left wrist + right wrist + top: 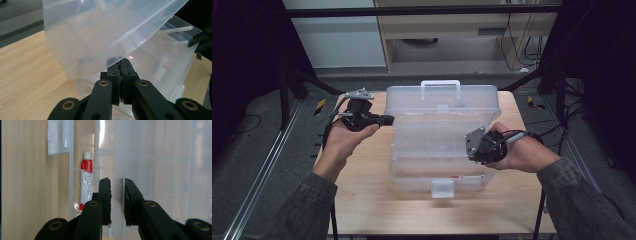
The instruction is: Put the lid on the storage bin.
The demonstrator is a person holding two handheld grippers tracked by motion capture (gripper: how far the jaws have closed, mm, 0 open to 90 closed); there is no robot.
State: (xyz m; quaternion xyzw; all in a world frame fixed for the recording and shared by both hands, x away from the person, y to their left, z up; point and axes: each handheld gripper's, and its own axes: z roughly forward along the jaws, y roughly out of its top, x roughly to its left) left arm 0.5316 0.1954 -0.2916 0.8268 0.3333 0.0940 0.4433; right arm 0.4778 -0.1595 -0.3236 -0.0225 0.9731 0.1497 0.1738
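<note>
A clear plastic organiser box (412, 175) stands on the wooden table, its lid (442, 100) raised and tilted. My left gripper (389, 119) is at the lid's left edge. In the left gripper view its jaws (122, 66) are pressed together on the thin rim of the lid (100, 37). My right gripper (484, 159) is at the lid's right edge. In the right gripper view its jaws (117, 195) straddle the lid's rim (117, 157) with a narrow gap. A red and white tube (86, 182) lies in a front compartment.
The box has a carry handle (440, 85) at the back and a white latch (442, 188) at the front. Bare table (362, 200) lies to the left and in front of the box. Metal rails and dark frame posts flank the table.
</note>
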